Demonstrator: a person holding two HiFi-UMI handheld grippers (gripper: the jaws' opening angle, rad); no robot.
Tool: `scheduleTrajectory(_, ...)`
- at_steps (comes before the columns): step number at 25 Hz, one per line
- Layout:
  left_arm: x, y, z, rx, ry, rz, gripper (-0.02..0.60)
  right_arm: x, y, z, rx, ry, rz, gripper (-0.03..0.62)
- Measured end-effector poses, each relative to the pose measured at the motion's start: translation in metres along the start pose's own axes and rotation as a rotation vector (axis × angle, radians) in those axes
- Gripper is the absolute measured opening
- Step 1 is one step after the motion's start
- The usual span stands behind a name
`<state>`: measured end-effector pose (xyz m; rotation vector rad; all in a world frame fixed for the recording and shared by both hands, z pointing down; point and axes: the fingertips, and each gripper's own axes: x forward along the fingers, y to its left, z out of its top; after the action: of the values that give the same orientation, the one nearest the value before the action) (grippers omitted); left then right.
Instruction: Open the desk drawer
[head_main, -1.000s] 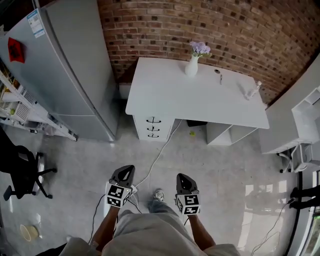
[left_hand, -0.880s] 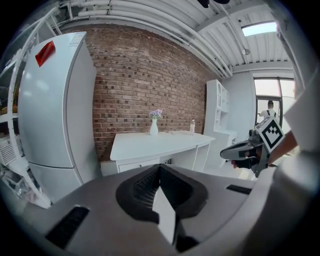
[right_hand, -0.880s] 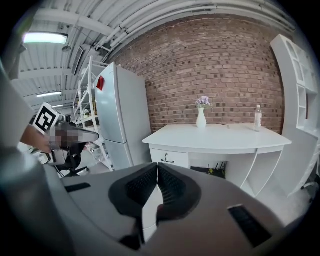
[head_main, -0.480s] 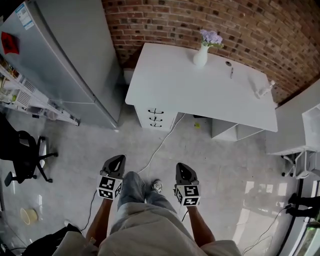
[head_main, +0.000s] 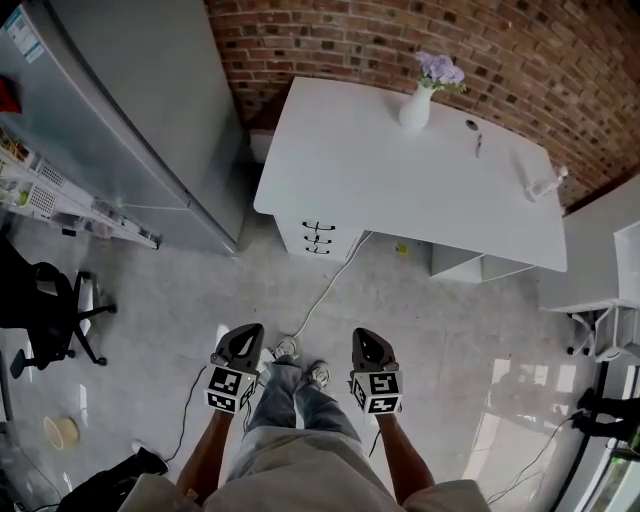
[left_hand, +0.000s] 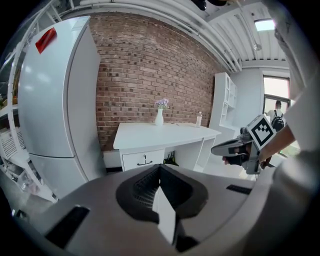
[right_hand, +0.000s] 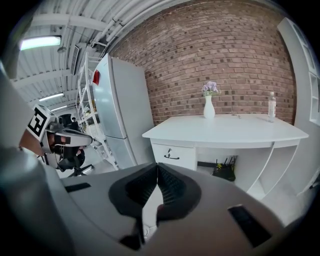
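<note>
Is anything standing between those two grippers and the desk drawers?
Nothing upright. Only open floor separates the left gripper and right gripper from the drawers. A white cable trails across it from the desk toward the person's shoes.

Looks along the right tongs (right_hand: 157, 166), jaws pressed together with nothing between. Shows beyond them a white surface (right_hand: 225, 132) against a brick wall (right_hand: 215, 55), with a drawer (right_hand: 186, 159) shut under its left front edge, dark handle (right_hand: 171, 157) on the front. Finds a vase (right_hand: 209, 106) of purple flowers at the back edge, a bottle (right_hand: 271, 106) towards the back right corner, a fridge (right_hand: 122, 110) beside the left edge, the left tongs (right_hand: 87, 141) far left.
</note>
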<state>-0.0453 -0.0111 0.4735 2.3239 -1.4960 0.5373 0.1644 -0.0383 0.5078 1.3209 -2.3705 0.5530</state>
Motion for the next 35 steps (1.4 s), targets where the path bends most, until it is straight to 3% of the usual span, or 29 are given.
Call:
scheduleTrajectory(13, 0.04, 0.04, -0.014, -0.004, -0.008, -0.073, 0.012, 0.066, 0.02, 0.002, -0.005, 0.002, -0.037, 0.017)
scheduleTrajectory(27, 0.089, 0.037, -0.076, -0.011, 0.001, -0.156, 0.012, 0.107, 0.012, -0.076, 0.063, 0.057, -0.086, 0.017)
scheduleTrajectory(35, 0.109, 0.035, -0.112, -0.055, -0.003, -0.148, 0.012, 0.134, 0.009, -0.12, 0.087, 0.082, -0.09, 0.017)
